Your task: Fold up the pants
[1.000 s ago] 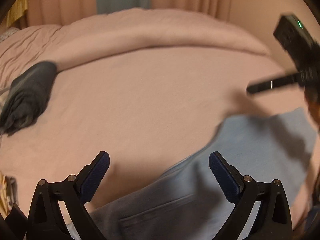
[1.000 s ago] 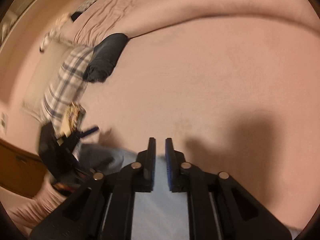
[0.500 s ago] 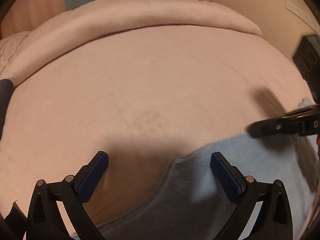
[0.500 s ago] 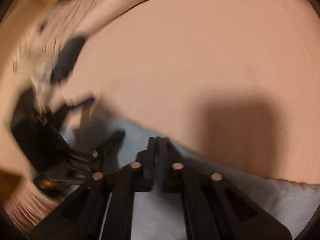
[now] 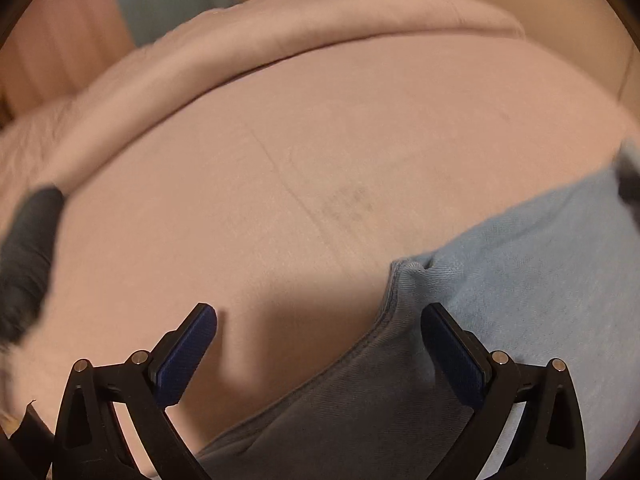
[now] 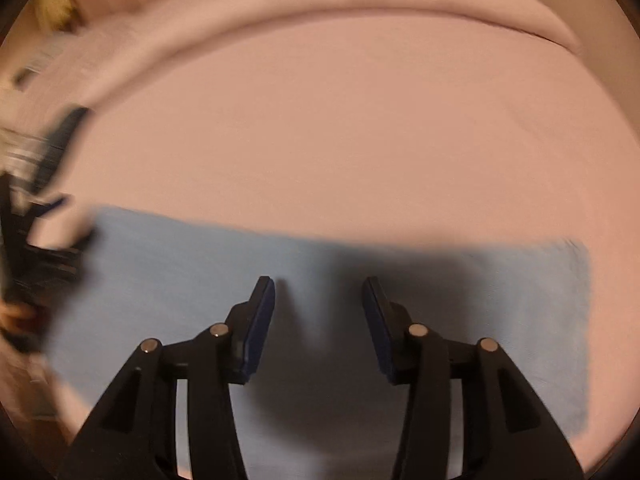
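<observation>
Light-blue pants are seen spread flat on a pink bed. The right gripper is opening above them, nothing gripped; the left gripper is held wide open over their edge.

Place: a home bedroom is showing
Signs: pink bedsheet lying under rolled duvet; curtains hanging behind

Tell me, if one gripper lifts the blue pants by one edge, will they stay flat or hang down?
The blue pants would probably droop: they lie limp on the bed. The waist edge already puckers, so they likely bunch when pushed.
</observation>
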`<state>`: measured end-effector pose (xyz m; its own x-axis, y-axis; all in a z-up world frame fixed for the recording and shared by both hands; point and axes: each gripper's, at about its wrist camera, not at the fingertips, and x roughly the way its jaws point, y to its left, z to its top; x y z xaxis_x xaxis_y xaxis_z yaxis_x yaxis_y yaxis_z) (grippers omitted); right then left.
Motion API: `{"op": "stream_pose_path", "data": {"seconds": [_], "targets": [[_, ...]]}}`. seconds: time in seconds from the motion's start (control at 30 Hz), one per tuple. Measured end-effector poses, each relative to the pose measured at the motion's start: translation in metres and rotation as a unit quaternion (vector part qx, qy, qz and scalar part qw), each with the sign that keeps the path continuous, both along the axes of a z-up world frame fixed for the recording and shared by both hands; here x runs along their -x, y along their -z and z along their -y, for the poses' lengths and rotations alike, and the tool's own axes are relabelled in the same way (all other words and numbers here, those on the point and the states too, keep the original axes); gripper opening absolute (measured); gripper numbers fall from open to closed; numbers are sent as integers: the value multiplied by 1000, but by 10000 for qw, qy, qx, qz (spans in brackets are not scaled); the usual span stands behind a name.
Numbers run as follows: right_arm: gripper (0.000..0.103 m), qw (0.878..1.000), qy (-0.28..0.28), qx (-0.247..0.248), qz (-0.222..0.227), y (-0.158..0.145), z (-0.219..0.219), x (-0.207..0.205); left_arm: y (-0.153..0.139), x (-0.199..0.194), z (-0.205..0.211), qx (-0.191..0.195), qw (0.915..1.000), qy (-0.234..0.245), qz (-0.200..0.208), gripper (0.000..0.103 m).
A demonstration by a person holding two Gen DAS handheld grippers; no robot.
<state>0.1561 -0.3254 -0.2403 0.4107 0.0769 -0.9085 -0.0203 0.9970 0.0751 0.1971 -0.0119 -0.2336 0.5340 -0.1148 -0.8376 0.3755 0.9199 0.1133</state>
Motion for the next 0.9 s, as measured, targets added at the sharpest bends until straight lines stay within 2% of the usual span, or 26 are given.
{"op": "stream_pose_path", "data": {"seconds": [0.1,0.17,0.27,0.37,0.4,0.43,0.47,0.5,0.53,0.6,0.7,0.8,0.9], "targets": [[38,9963,195,-791,262,-1,28,5,-14,2,-7,68,9996,-253,-52,103],[42,9938,593,-889,305,-12,46,13,-27,11,-11,-27,9992,-380,145,103],[43,9923,759,-831,513,-29,64,36,-43,33,-22,283,9989,-344,178,103],[45,9914,924,-745,547,-28,77,61,-28,44,-25,-46,9984,-532,168,103],[45,9915,1047,-644,435,-19,82,68,-10,44,-29,-353,9971,-663,-78,103],[42,9903,1180,-650,349,-8,88,73,1,42,-35,-327,9964,-730,-266,103],[40,9885,1180,-836,448,-3,94,75,1,41,-43,-18,9956,-874,-334,103],[40,9833,1207,-1201,648,0,102,79,-5,38,-47,84,9935,-1051,-432,103],[40,9786,1316,-1430,677,-1,107,80,-11,38,-45,-7,9928,-1137,-367,103],[44,9662,1582,-1906,718,-7,114,85,-32,41,-35,-6,9948,-1017,-102,103],[55,9469,1894,-2341,1130,-21,126,108,-59,50,0,398,9974,-593,119,103],[57,9214,2351,-2827,1254,-12,142,140,-73,57,43,780,9969,-107,93,103],[57,9086,2510,-3112,1210,-1,142,155,-77,70,101,1260,9909,451,-146,103]]}}
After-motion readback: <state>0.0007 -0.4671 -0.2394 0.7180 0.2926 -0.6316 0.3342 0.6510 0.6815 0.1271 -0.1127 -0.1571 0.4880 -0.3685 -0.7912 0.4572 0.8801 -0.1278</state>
